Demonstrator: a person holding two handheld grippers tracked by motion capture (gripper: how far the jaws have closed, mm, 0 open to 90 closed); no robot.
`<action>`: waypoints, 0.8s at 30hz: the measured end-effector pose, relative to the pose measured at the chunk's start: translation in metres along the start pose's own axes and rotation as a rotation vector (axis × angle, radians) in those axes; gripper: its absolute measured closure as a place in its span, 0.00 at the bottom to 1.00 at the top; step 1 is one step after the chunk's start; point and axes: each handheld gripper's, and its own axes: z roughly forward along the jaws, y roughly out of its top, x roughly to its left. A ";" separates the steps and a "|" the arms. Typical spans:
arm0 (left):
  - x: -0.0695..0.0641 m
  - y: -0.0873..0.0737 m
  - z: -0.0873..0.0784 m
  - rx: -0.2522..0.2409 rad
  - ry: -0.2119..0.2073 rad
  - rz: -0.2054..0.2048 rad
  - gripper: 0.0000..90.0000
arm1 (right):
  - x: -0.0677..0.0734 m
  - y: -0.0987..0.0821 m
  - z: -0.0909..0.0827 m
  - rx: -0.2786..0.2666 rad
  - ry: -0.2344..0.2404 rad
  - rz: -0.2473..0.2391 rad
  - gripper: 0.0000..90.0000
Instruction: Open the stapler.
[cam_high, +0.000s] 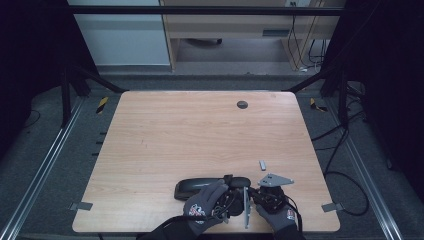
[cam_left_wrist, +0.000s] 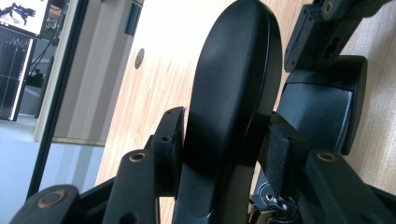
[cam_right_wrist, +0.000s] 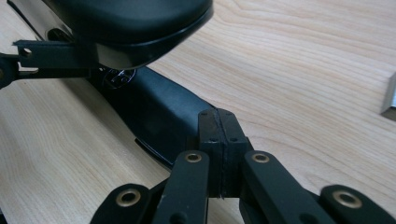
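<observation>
Two hand-held grippers work a black stapler (cam_high: 200, 187) at the near edge of the wooden surface (cam_high: 200, 135). Left hand-held gripper (cam_left_wrist: 224, 149) pinches the stapler's raised top arm between its pads; right hand-held gripper (cam_right_wrist: 218, 140) sits pressed together, tips against the stapler's base. A small metal piece (cam_high: 262, 164) lies nearby.

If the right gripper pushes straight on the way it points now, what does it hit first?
Most likely the stapler's black base, lying just past the right gripper and its shut jaws; whether they already touch is unclear.
</observation>
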 end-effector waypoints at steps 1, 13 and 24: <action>0.000 0.000 0.000 0.000 0.000 0.000 0.60 | 0.000 0.000 0.000 0.005 0.002 0.002 1.00; 0.000 0.000 0.000 -0.001 -0.001 -0.002 0.61 | 0.002 0.000 0.005 0.012 0.022 0.000 1.00; 0.000 0.000 -0.001 0.004 -0.003 0.000 0.61 | 0.003 0.001 0.006 0.008 0.041 0.002 1.00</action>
